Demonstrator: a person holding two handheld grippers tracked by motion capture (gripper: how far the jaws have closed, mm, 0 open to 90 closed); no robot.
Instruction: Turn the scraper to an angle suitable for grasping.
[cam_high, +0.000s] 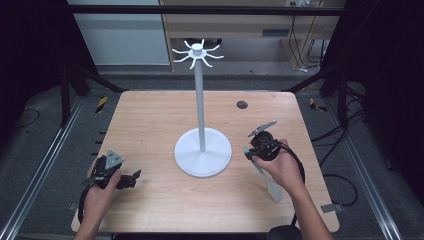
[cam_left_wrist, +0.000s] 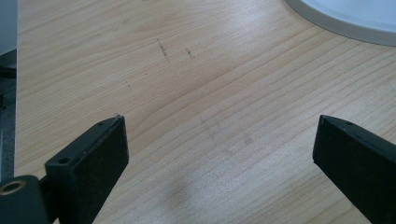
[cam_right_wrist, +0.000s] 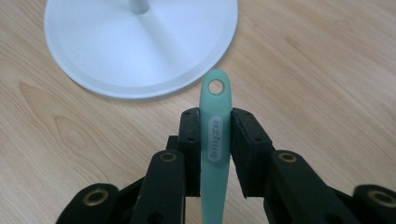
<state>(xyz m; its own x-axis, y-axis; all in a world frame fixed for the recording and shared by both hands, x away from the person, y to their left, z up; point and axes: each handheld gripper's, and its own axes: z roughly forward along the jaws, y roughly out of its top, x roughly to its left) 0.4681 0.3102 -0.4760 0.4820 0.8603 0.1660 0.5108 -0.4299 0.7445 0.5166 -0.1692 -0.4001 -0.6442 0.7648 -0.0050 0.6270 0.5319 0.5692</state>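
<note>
Right gripper clamps a pale green plastic spatula by its handle, near the wooden table's right edge. Left gripper open, empty. Likely next: lift hanging hole squarely onto white hooked stand.

Utensil stand and mint-green spatula on the wooden table.

The white stand is upright at the table's middle: round flat base, thin pole, crown of curved hooks on top, all bare. The spatula is clamped by its handle between the jaws of the right gripper, right of the base; its hanging hole projects past the jaws toward the base, and its blade trails behind toward the table's near edge.
</note>
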